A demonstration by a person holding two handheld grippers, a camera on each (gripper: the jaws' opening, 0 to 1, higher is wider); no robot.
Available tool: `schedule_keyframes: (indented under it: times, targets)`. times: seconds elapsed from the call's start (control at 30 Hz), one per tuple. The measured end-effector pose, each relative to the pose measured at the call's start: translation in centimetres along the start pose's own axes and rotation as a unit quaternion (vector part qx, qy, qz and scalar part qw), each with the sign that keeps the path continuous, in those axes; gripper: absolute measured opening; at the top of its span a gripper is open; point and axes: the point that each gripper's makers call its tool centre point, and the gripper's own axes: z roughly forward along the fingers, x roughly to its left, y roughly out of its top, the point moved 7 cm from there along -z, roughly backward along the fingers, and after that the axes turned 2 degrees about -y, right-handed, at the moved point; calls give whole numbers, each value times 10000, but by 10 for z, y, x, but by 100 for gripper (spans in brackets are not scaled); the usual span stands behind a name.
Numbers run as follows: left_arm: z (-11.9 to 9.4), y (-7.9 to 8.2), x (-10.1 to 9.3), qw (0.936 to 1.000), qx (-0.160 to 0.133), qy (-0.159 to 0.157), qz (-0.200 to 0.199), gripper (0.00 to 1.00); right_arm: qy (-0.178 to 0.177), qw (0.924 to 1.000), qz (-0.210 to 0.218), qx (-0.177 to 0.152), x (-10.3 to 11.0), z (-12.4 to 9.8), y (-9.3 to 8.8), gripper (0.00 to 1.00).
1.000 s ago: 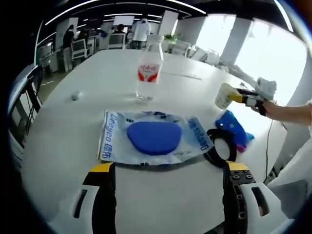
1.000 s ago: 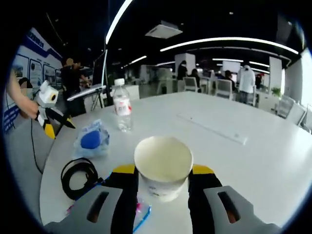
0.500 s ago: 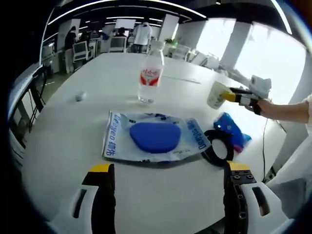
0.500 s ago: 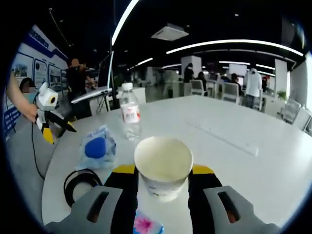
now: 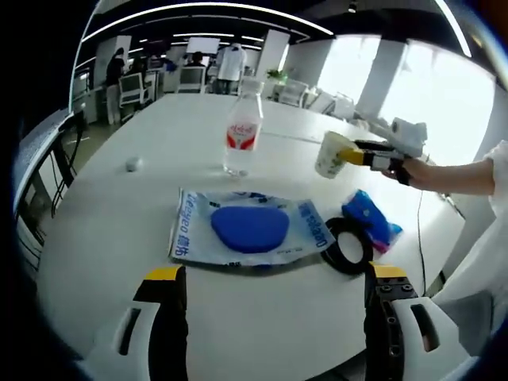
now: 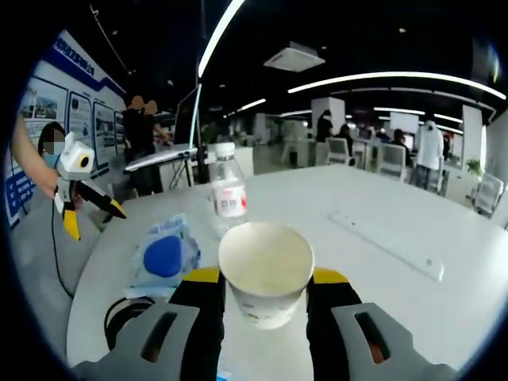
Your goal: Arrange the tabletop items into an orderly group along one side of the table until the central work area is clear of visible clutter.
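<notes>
Office hall, white desk (image 5: 95,238) | your right tongs (image 6: 262,279) pinch the paper cup (image 6: 265,270) aloft over the desk: light, crushable, so squeeze gently mid-wall | your left tongs (image 5: 274,286) spread, empty, before the soft wipes pack (image 5: 248,232) | water bottle (image 5: 241,129) upright beyond it.

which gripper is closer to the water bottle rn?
Right, as far as I can tell. The right gripper, holding the paper cup, hovers just beside the water bottle; the left gripper sits back beyond the blue packet.
</notes>
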Motion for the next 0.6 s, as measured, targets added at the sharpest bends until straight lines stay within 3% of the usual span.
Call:
schedule_keyframes:
  times: [0.6]
  targets:
    - [-21, -11, -8, 9995, -192, 15, -232, 89, 418, 9990, -183, -17, 12, 51, 11, 37]
